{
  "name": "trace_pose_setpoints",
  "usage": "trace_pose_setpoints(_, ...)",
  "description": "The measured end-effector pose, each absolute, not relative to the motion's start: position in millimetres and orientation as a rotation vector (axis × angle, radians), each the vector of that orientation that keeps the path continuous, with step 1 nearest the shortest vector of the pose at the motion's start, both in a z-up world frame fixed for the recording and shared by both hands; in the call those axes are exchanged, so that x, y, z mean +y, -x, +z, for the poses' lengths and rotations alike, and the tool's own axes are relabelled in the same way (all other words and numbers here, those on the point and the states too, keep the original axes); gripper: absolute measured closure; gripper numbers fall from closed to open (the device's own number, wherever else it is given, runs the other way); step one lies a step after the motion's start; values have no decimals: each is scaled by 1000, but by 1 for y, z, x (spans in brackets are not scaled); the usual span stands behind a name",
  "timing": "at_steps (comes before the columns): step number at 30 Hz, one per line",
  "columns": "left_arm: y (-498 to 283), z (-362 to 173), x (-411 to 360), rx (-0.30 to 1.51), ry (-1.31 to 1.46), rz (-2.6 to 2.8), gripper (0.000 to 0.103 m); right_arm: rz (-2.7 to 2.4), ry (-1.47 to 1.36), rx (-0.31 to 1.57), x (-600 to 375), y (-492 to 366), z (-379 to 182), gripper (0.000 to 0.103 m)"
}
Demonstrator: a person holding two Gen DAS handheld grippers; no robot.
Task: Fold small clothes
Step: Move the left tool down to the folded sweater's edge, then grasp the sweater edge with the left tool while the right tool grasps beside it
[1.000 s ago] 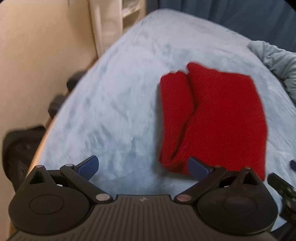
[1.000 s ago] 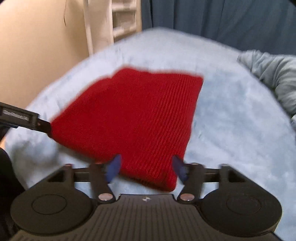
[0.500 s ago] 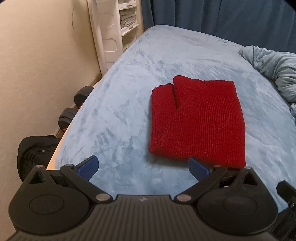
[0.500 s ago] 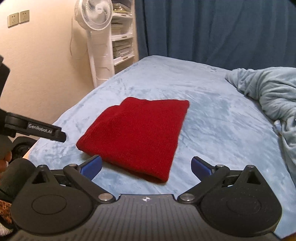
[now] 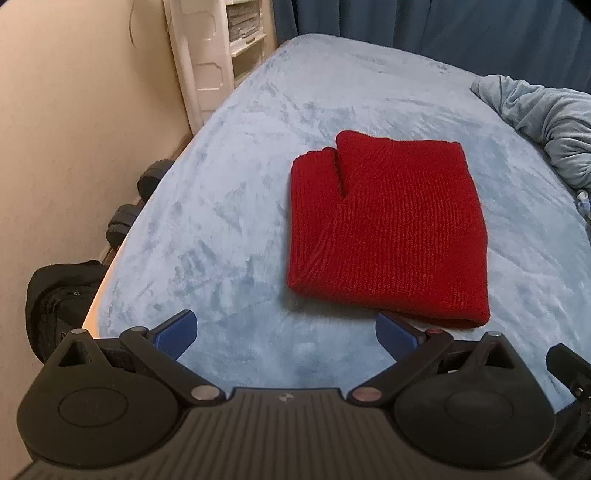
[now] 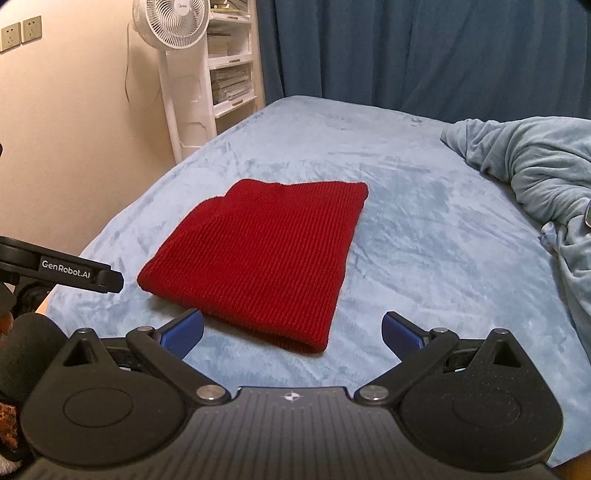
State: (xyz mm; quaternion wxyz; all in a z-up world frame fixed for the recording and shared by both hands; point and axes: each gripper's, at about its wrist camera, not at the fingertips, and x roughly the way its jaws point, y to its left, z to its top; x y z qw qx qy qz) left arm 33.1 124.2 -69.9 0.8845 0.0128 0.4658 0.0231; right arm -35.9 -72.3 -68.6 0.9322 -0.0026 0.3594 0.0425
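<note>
A beige wall [image 6: 74, 129], a white fan [image 6: 173, 22] and shelves [image 6: 231, 74] are seen far left. A folded red garment [image 6: 258, 254] is laid flat mid-bed [image 6: 424, 229]; a rumpled blanket [image 6: 535, 166] is heaped right, before dark blue curtains [image 6: 406, 51]. The left gripper [image 5: 286, 334] and the right gripper [image 6: 291, 330] are held wide apart, empty, just short of the garment.

The red garment [image 5: 388, 229] was ribbed knit, matt and coarse, lying on a bed [image 5: 229, 206] covered in soft, plush blue fleece.

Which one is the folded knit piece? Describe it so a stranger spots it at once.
Find the bed with the pale blue plush cover. The folded knit garment lies flat in its middle, left of the rumpled blue-grey bedding. It is the only red thing there, ribbed and squared off.
</note>
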Motion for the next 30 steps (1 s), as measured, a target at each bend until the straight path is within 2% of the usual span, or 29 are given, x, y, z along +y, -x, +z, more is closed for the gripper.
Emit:
trace_pose_setpoints(6,-45,-80,123,1000,-19,53,0,99,-27,775,-78,24,-77,1)
trace_pose_setpoints(13,-56,-89,136,979,191,-9,0,113,-297,853,-125,-23,-84,1)
trace_pose_setpoints(21,-87,-127,155,1046,536,-1,0,100,-547,877,-186,-134,-101,1)
trace_pose_setpoints(30,-129,-171,155,1084,639,100,0,90,-818,961,-227,-287,-170,1)
